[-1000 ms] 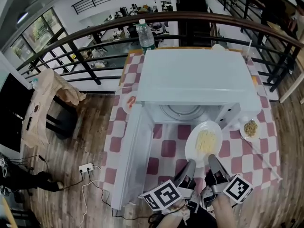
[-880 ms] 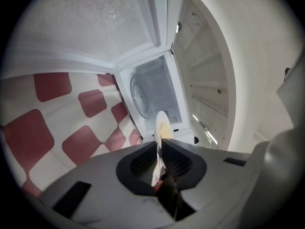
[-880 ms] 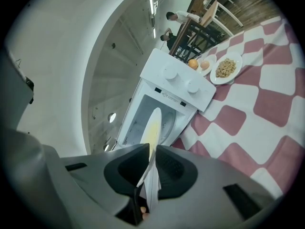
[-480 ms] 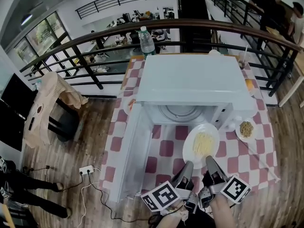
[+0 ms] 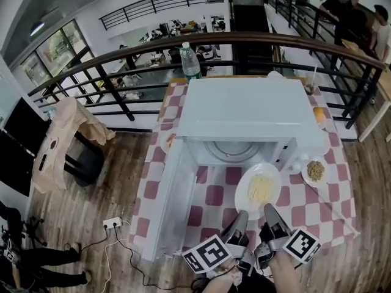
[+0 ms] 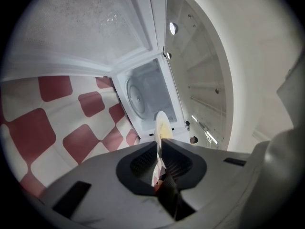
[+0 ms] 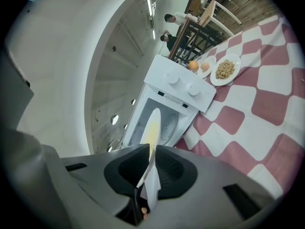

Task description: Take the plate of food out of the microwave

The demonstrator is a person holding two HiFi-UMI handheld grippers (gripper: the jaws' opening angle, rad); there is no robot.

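White plate of pale yellow noodles (image 5: 258, 191) out of the cavity, over the red-and-white checked tablecloth (image 5: 214, 194), just in front of the opening of the microwave (image 5: 250, 112), far rim close to the threshold. No telling whether raised off the cloth or resting on it. Near rim pinched at two spots side by side: left gripper (image 5: 240, 217) clamped on the left part of the edge, right gripper (image 5: 270, 212) clamped just beside it. In the left gripper view, plate (image 6: 161, 124) edge-on, its rim squeezed between the ribbed pads (image 6: 143, 162) of the left gripper (image 6: 159, 149). Same in the right gripper view: plate (image 7: 151, 125) rim caught between the pads (image 7: 170, 166) of the right gripper (image 7: 150, 151), jaws parted only by the rim's thickness. Left of the plate, microwave door (image 5: 168, 200) standing wide open; behind the plate, round turntable (image 5: 231, 146) showing inside the cavity. On the cloth to the right, just beside the microwave's front corner, a small plate of brown crumbly food (image 5: 316, 171), apart from both grippers. Beyond the microwave, a water bottle (image 5: 190, 57) upright at the far edge of the cloth, then a dark curved railing (image 5: 122, 50). Down on the wooden floor (image 5: 91, 182) at left, a white power strip (image 5: 112, 223).
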